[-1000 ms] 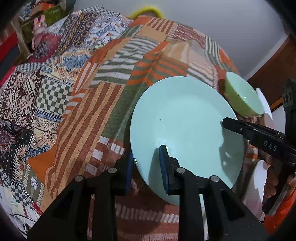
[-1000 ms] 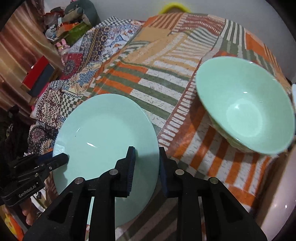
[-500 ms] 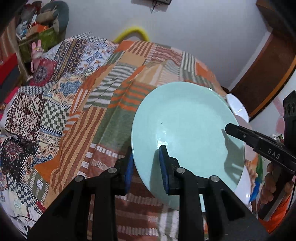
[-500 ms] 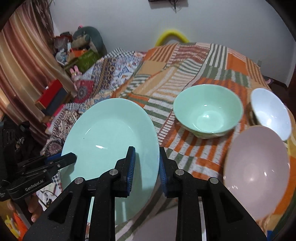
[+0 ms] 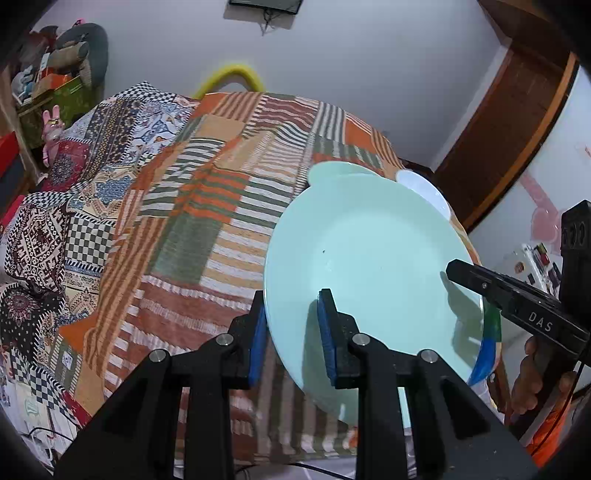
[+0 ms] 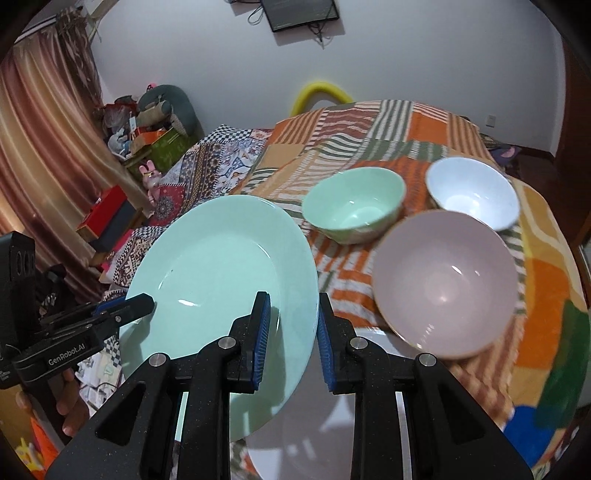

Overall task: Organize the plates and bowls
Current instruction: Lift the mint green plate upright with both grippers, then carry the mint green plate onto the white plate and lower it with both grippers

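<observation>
Both tools clamped on the mint plate (image 6: pixel 221 266): left tool (image 5: pixel 291 332) pinching one rim, right tool (image 6: pixel 291 332) pinching the opposite rim, pads hard on the rim each side. Plate held clear of the bed, tilted, over the near edge of the striped patchwork cover (image 5: pixel 207 206). Sorting looks early: nothing seen stacked. Green bowl (image 6: pixel 354 206), white bowl (image 6: pixel 472 195) and mauve bowl (image 6: pixel 447 280) loose and separate on the cover toward the right edge, mauve one nearest the near edge, white one overlapped by it in view; touching or not, cannot tell. Pale plate (image 6: pixel 303 435) visible below the right tool at the near edge, likely the stack base for the mint plate, just a guess. Left to do: set the plate down, then nest the three bowls. Around: second patterned quilt (image 5: pixel 55 229) along the left edge, clutter of boxes and soft toys (image 6: pixel 147 129) past the far left corner, yellow hoop (image 6: pixel 321 92) behind the far edge, wall screen (image 6: pixel 299 14). In the way: mauve bowl just beside the plate's right rim, soft uneven cover under everything, so tipping risk on placement. Person's hand (image 5: pixel 532 373) on the right tool's grip.
</observation>
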